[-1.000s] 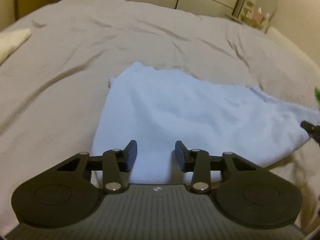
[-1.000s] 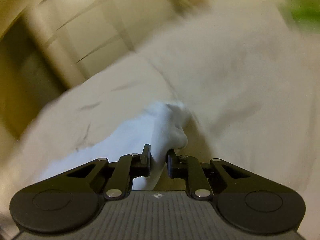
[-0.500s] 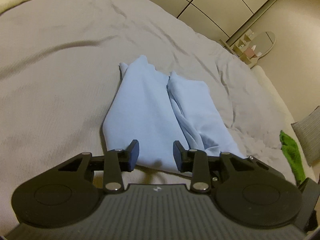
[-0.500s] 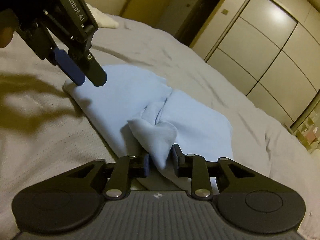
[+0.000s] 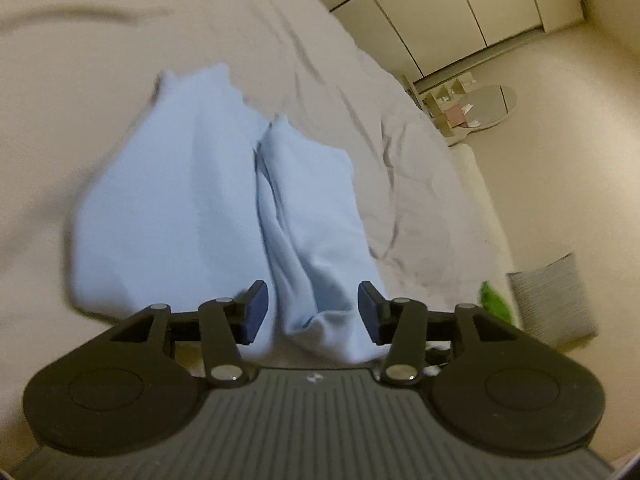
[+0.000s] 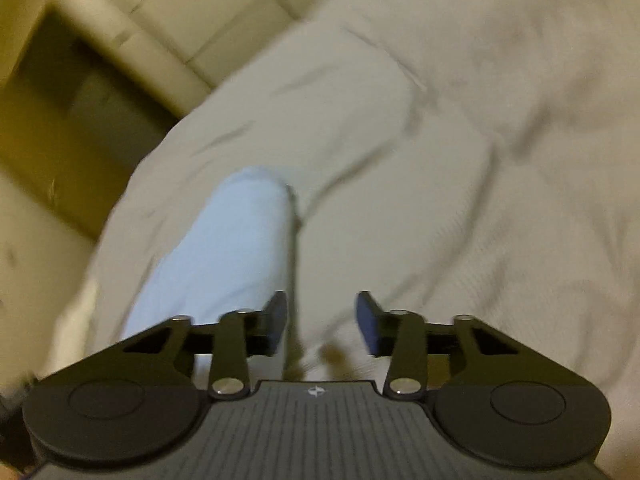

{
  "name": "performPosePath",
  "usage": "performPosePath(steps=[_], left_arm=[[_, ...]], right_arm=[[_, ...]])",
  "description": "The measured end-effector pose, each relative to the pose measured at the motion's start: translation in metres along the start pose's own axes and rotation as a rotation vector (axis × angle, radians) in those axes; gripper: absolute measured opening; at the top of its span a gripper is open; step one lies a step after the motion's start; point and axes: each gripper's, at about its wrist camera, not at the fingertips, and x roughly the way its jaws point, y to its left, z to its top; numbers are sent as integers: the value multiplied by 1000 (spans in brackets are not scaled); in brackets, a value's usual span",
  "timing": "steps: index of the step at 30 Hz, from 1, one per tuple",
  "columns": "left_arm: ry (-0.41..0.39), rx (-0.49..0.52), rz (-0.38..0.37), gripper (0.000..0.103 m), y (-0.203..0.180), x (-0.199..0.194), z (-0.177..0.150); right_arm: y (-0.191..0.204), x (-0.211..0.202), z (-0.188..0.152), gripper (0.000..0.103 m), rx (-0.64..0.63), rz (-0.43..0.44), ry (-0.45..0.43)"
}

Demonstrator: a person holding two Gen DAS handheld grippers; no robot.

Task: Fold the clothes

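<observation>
On the bed's (image 5: 120, 92) grey cover, out in its middle and well away from the far edge by the wardrobe doors (image 5: 440, 20), lies the light blue garment (image 5: 172, 208), partly folded. From my left wrist camera, starting at the left, I see a broad flat panel, then a narrower flap laid over along the right side with a deep crease between the two. The whole piece is long and fairly narrow; its long axis runs straight away from me toward that far edge, the near end bunched up just ahead of my left claw (image 5: 310, 306).

That left claw has just been opening and stands about half apart; the near bunch of cloth sits between the pads, but they are not pressing on it, so I am holding nothing there. My right claw (image 6: 322, 318) is also apart and empty, over bare cover, with the garment (image 6: 224, 248) just left of its left pad.

I judge the fabric soft, light and limp: it will sag and slide on itself, not break. I would pinch through all layers at the two near corners, one claw each, not mid-panel, so the flap does not fall open. Beyond the bed's right edge are a green cloth (image 5: 496, 300) and a grey cushion (image 5: 552, 296).
</observation>
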Motion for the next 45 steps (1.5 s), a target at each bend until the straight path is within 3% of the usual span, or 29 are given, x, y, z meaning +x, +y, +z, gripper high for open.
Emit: performPosePath(steps=[3, 7, 9, 11, 18, 23, 28, 31, 35, 39, 42, 45], left_arm=[[27, -57, -28, 43, 6, 25, 10], [53, -46, -36, 42, 4, 55, 24], [56, 10, -10, 30, -3, 63, 29], [56, 71, 17, 8, -12, 70, 35], [-107, 335, 40, 6, -42, 11, 41], [-152, 325, 108, 6, -12, -21, 45], [-122, 249, 116, 7, 26, -18, 47], [-99, 229, 128, 13, 40, -8, 50], [-74, 185, 124, 17, 54, 0, 60], [-168, 207, 190, 18, 39, -29, 52], [-237, 302, 268, 16, 11, -52, 31], [-241, 465, 302, 17, -22, -60, 1]], right_arm=[[-10, 18, 1, 30, 60, 23, 47], [4, 31, -3, 30, -13, 48, 73], [18, 39, -6, 30, -77, 32, 81], [30, 42, -8, 30, -151, -1, 65], [77, 30, -26, 29, -457, -38, 21], [123, 40, -53, 29, -685, -49, 29], [150, 52, -77, 29, -856, -101, 60], [150, 54, -76, 29, -844, -102, 74], [142, 42, -64, 32, -730, -44, 51], [115, 24, -47, 35, -515, 69, 27], [94, 9, -38, 38, -389, 132, 1], [86, 2, -41, 37, -352, 165, -11]])
